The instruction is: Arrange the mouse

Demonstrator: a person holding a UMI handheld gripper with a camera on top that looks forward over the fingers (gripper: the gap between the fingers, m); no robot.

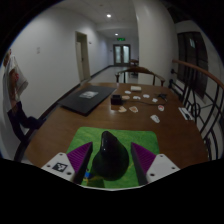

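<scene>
A black mouse (108, 157) stands on a green mat (125, 138) on the near part of a long wooden table (70, 125). My gripper (111, 168) is open around it. The mouse sits between the two fingers, with a strip of green mat showing on either side of it. The left purple pad (81, 156) is close to the mouse's left flank. The right purple pad (144, 158) stands a little further off. The mouse's rear end is hidden below the fingers.
A dark flat pad (88, 98) lies further along the table on the left. Several small white items (148, 100) are scattered on the right. A chair (22, 125) stands at the left edge, a railing (200, 85) runs along the right, and a corridor leads away beyond.
</scene>
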